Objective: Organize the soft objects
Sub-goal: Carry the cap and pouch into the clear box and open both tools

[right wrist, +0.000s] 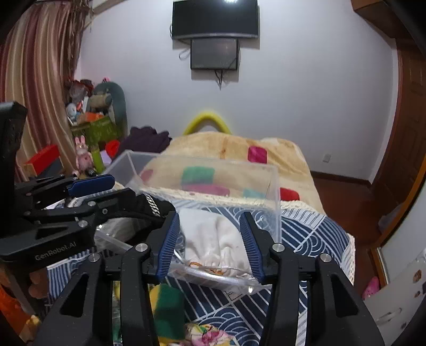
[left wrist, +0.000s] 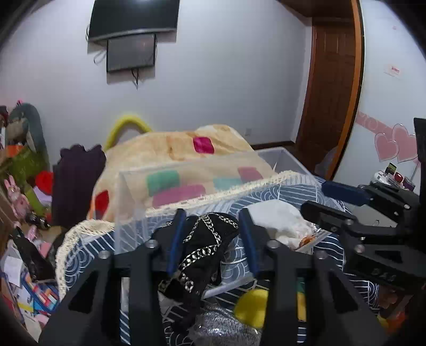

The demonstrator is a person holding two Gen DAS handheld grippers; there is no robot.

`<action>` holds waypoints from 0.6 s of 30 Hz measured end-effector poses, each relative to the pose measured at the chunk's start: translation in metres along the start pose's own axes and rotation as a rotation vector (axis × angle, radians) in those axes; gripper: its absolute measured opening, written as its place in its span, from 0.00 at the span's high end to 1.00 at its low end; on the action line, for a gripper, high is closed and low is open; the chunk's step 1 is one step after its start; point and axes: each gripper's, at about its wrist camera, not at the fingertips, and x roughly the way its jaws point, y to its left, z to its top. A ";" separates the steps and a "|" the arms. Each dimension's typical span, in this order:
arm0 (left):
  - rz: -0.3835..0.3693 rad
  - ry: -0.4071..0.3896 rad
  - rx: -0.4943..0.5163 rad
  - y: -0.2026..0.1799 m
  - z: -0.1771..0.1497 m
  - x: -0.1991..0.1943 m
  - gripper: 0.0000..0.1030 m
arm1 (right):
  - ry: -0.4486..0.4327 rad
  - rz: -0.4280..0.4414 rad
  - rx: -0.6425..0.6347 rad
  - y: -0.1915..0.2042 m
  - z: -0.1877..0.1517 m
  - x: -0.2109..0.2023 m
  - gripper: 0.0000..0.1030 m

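Bedroom w/ wall TV (right wrist: 215,18), blue-patterned bedspread (right wrist: 314,234), clear bin (right wrist: 275,186)

The black chain-print cloth (left wrist: 205,247) hangs between the left gripper's (left wrist: 213,239) fingers (left wrist: 177,234), its lower end lost behind the gripper body. In the right wrist view only a strip of it shows past the left gripper. The yellow object (left wrist: 251,307) and green-and-yellow piece (right wrist: 169,308) are half covered by the grippers. The wall sign (left wrist: 394,70) is too small to read. The television (right wrist: 215,18) is cut off at the top edge.
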 end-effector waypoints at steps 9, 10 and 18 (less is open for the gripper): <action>0.014 -0.088 -0.014 -0.003 -0.009 -0.044 0.32 | -0.072 0.009 -0.004 0.005 -0.007 -0.035 0.38; 0.014 -0.096 -0.016 -0.004 -0.011 -0.048 0.26 | -0.073 0.012 -0.006 0.007 -0.008 -0.036 0.37; 0.023 -0.113 -0.026 -0.006 -0.035 -0.071 0.06 | -0.025 0.063 0.016 0.014 -0.033 -0.030 0.35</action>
